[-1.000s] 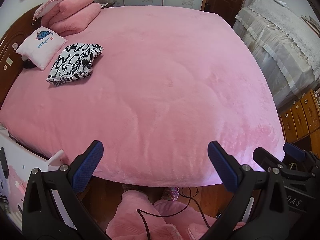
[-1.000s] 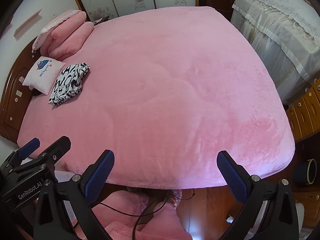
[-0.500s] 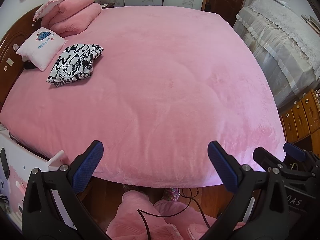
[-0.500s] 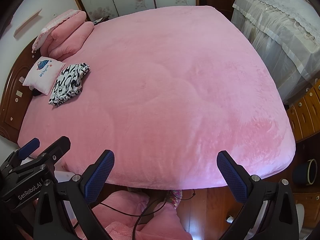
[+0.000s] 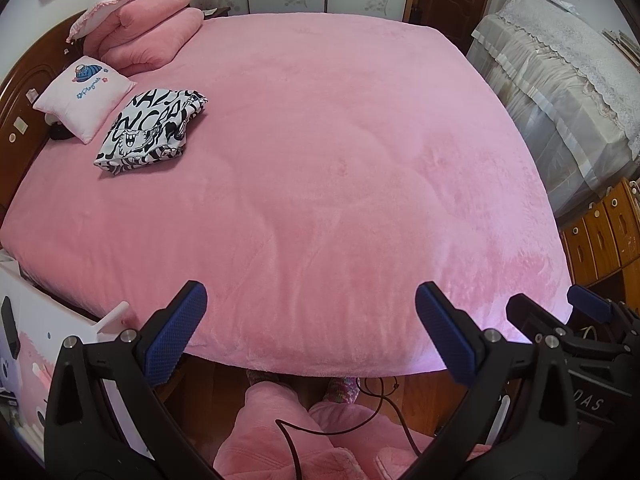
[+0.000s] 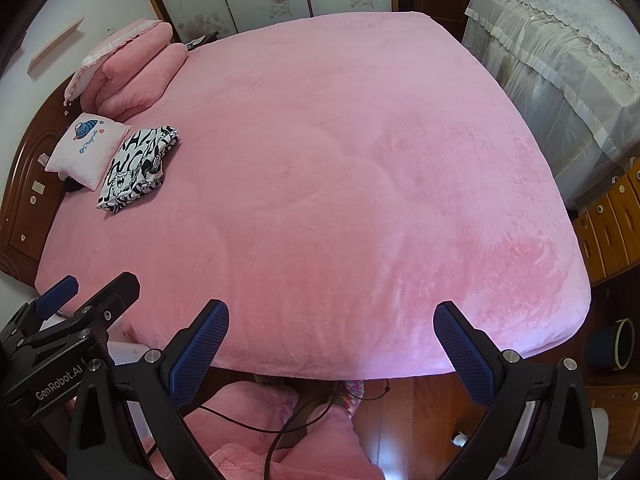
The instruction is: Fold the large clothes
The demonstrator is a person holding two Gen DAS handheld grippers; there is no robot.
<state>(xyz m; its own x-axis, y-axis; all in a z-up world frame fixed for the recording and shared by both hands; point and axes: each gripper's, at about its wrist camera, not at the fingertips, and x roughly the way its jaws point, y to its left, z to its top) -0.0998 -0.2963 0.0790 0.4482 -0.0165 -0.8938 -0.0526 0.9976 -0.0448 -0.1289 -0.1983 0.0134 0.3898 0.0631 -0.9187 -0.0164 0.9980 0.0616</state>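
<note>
The pink bed [image 5: 320, 152] is seen unchanged from a second earlier. A folded black-and-white garment [image 5: 150, 131] is laid near the headboard, touching a "Playmate" cushion [image 5: 85, 94]. Both claws, left [image 5: 310, 336] and right [image 6: 332, 354], are held wide open and empty; "GenRobot.AI" is read on the left claw.

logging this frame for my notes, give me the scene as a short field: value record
surface: bed with pink plush blanket
garment: folded black-and-white printed cloth, lying near the headboard
beside garment: small pale pink cushion with blue emblem
stacked behind: folded pink bedding
left gripper: open, empty
right gripper: open, empty
</note>
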